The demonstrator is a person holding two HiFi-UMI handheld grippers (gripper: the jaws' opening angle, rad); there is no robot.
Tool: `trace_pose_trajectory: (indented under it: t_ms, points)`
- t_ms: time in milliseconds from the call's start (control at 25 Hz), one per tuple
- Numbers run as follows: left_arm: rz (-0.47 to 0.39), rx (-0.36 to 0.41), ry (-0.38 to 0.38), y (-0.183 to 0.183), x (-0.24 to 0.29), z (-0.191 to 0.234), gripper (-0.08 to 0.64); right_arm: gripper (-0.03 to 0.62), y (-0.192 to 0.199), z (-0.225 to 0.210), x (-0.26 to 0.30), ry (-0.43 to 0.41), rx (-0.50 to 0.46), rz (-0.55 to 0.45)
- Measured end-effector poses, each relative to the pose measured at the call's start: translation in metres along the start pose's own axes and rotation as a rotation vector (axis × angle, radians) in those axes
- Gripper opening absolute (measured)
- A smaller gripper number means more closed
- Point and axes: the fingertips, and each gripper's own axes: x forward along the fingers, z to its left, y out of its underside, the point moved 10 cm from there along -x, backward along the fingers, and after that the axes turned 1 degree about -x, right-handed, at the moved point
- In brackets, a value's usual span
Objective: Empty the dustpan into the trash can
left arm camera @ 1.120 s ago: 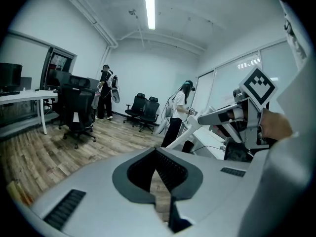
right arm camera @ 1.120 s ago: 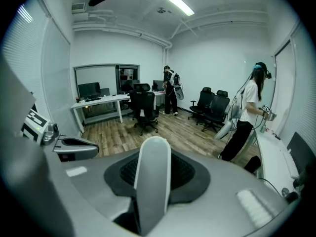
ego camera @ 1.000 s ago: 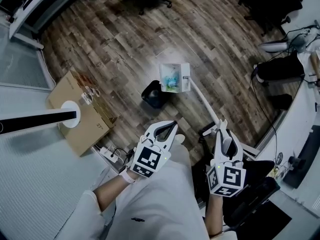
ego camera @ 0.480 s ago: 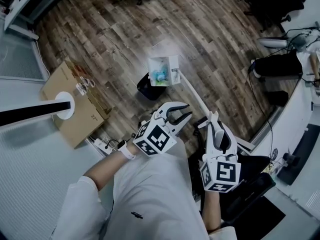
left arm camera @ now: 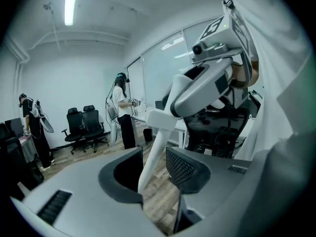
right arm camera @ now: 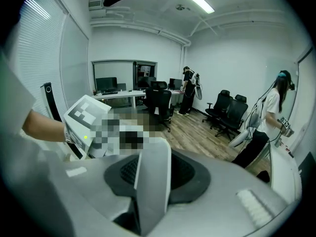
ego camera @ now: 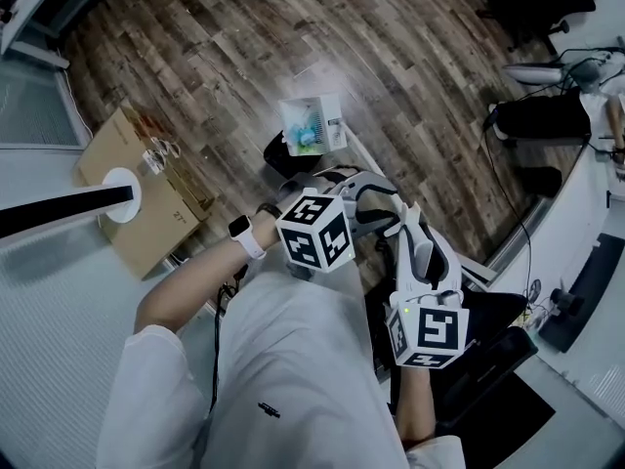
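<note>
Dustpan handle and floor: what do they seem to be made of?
Dustpan handle: probably plastic, white and smooth with a dull sheen; it looks like a flat moulded strip.
Floor: real wood or wood-look laminate; brown planks with visible grain and a bright patch of reflected light. I cannot tell which of the two it is.

The trash can (ego camera: 278,154) stands on the floor (ego camera: 420,57), and the dustpan (ego camera: 311,125) is just beyond it, overlapping its far-right rim. The handle (ego camera: 354,149) slants back into the right tool (ego camera: 415,225), which clamps it. The left tool (ego camera: 383,201) is just ahead of the right; its jaws have just been opening, with the handle between them. A cardboard box (ego camera: 132,198) lies by the floor's left edge.
</note>
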Motion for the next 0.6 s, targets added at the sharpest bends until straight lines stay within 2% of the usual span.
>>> trace_pose_trajectory:
  t_ms: [400, 600]
  points:
    - [-0.002, 0.059, 0.044, -0.007, 0.006, 0.002, 0.104, 0.115, -0.004, 0.002, 0.001, -0.052, -0.072, -0.009]
    - [-0.003, 0.072, -0.016, -0.008, -0.001, -0.008, 0.098, 0.115, -0.006, 0.009, -0.004, -0.073, -0.139, -0.021]
